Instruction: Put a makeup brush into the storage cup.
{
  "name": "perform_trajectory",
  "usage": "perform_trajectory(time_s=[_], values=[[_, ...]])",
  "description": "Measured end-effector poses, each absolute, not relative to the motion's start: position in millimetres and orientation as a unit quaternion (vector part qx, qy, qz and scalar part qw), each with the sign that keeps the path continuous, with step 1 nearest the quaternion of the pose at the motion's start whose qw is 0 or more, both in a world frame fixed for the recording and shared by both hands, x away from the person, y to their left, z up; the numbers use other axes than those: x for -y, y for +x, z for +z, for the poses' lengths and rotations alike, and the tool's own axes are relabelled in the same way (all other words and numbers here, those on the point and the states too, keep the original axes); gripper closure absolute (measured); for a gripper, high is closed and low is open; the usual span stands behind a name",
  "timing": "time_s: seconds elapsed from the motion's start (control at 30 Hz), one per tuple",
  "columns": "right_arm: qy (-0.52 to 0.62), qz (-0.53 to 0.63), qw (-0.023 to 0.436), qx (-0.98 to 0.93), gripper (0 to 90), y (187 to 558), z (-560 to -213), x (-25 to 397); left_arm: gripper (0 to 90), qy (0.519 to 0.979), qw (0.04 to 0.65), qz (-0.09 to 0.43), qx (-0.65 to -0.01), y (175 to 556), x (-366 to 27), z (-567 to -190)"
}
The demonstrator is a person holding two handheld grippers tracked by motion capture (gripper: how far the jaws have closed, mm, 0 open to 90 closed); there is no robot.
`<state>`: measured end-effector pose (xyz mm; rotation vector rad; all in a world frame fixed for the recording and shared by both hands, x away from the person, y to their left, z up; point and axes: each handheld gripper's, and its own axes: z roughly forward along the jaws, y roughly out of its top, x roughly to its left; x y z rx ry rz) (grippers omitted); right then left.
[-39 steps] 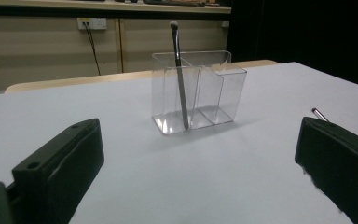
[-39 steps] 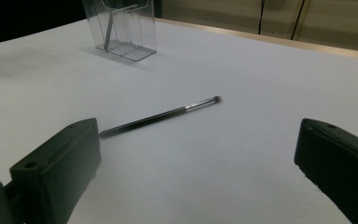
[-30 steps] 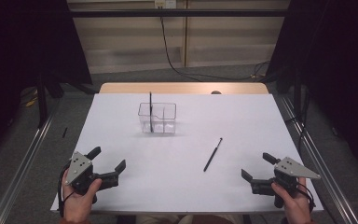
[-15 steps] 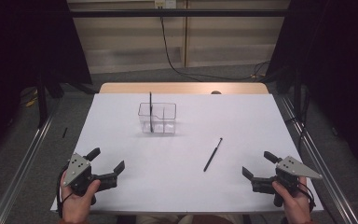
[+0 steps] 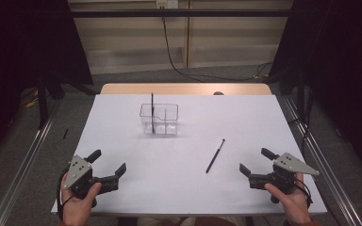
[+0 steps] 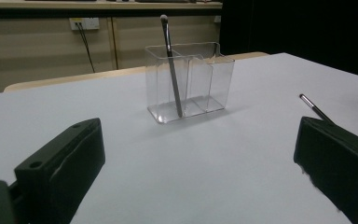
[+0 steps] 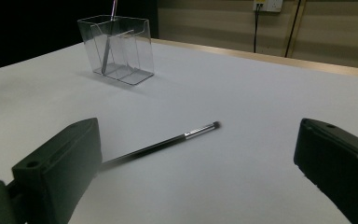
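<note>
A clear plastic holder with compartments stands at the middle back of the white table. One thin dark brush stands upright in its left compartment, also seen as the brush. A second slim black brush lies flat on the table, right of centre, and shows as the lying brush between the right jaws' line of sight. My left gripper is open near the front left edge, empty. My right gripper is open near the front right, empty, a short way from the lying brush.
The holder is the only upright obstacle. A wooden table edge runs along the back. Metal rails flank both sides, and a black cable hangs from a wall socket behind.
Both grippers have stayed almost in place; the right one shifted very slightly. The brushes and holder have not moved.
</note>
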<state>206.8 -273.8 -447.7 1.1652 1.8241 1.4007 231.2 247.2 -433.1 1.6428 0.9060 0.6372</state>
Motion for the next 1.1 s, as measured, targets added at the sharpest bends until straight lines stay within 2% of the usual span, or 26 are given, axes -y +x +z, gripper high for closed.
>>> perform_trajectory(time_s=[0.5, 0.6, 0.97, 1.1], values=[[0.427, 0.496, 0.255, -0.712, 1.5, 242.2, -434.8, 256.5, 2.1, 0.688, 0.555, 0.276, -0.378, 229.1, -249.2, -430.5], [0.429, 0.479, 0.236, -0.728, 4.2, 248.7, -431.2, 253.2, 2.0, 0.688, 0.553, 0.276, -0.38, 227.7, -249.6, -430.5], [0.436, 0.458, 0.238, -0.738, 2.4, 267.6, -428.0, 248.3, 2.1, 0.69, 0.554, 0.273, -0.377, 227.5, -250.3, -430.3], [0.441, 0.443, 0.223, -0.748, 2.3, 276.8, -427.7, 245.8, 2.2, 0.69, 0.554, 0.272, -0.379, 227.6, -250.1, -430.5]])
